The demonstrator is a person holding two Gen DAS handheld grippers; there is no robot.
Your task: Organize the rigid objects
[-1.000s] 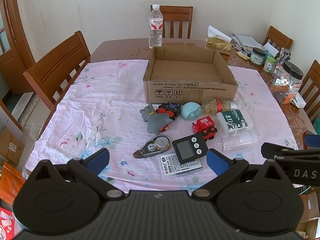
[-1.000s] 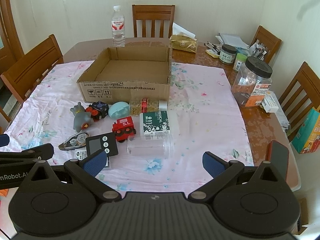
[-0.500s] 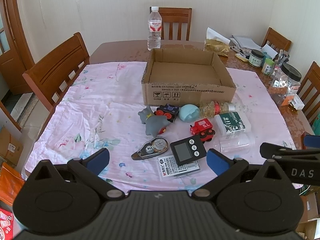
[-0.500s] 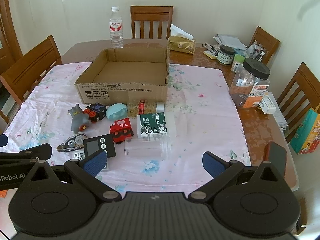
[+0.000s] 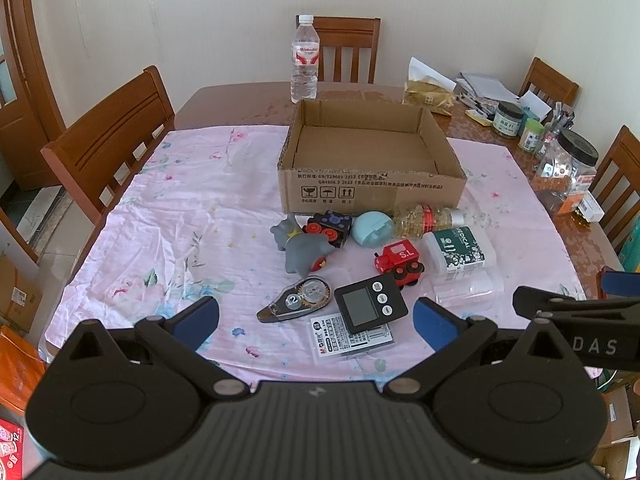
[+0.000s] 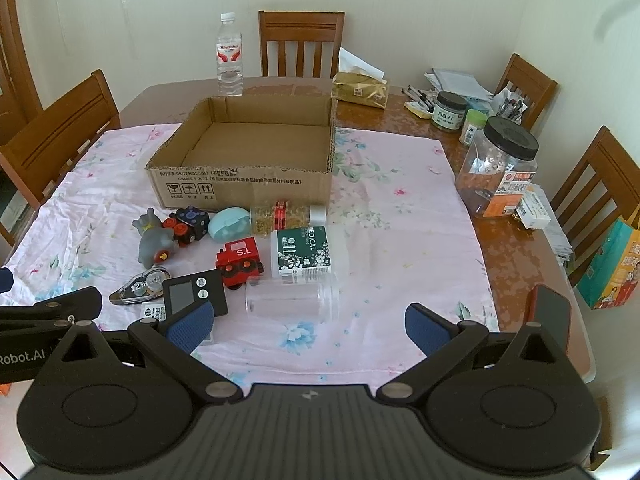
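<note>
On a wooden dining table [image 6: 516, 248] under a pink floral cloth [image 5: 192, 216], ringed by four chairs, one empty cardboard box [image 5: 370, 160] sits behind about ten small items, two toy trains [image 5: 399, 261] among them. Left gripper [image 5: 316, 316] and right gripper [image 6: 308, 322] hover near the table's front edge, fingers spread wide, holding nothing.

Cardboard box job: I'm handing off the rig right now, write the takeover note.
Left gripper: open, holding nothing, hovering at the near table edge.
Right gripper: open, holding nothing, beside it.
Cardboard box: empty, on the pink cloth.
In front of the box, all loose: grey toy, dark toy car, blue case, lying pill bottle, red train, medical bottle, clear jar, timer lying partly on a card, tape dispenser.
Done: nothing boxed.
Left: everything.
</note>
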